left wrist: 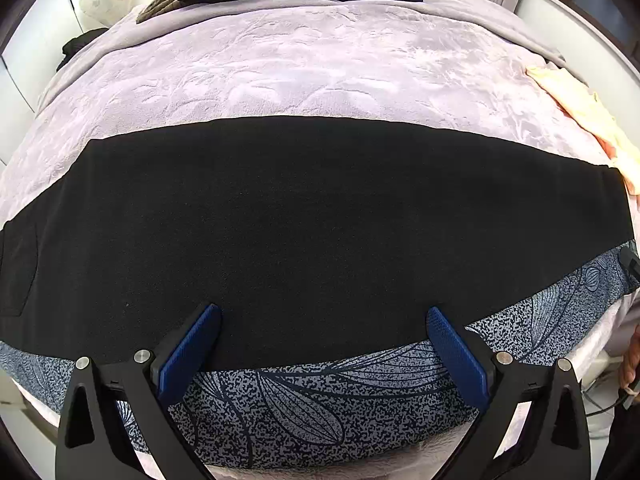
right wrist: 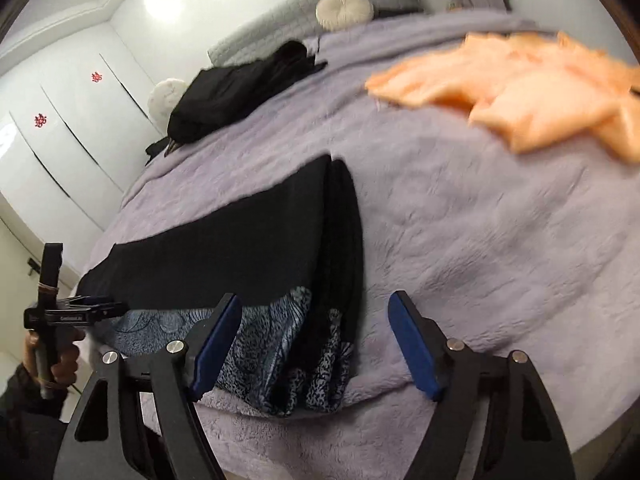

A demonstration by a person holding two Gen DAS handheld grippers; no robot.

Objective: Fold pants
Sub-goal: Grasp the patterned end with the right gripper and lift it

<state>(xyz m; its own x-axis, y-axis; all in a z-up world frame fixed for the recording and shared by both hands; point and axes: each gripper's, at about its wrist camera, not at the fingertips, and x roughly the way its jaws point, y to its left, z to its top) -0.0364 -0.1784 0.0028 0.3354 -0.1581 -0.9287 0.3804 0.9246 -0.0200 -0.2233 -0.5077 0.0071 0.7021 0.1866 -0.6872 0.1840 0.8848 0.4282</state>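
Here I see the black pants (left wrist: 312, 216) with patterned lining lying flat across the lilac bed (left wrist: 320, 72), beneath my left tool (left wrist: 320, 344) and right tool (right wrist: 316, 344), both spread apart, empty.

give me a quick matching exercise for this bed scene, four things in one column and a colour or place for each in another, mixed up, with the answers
Things:
1. pants
2. blanket
3. peach garment
4. round cushion

Descriptions:
a. lilac, covers the bed
b. black with a patterned underside, laid along the near edge
c. cream, by the grey headboard
d. orange-pink, crumpled on the bed's far right side in the right wrist view

Pairs: 1-b, 2-a, 3-d, 4-c
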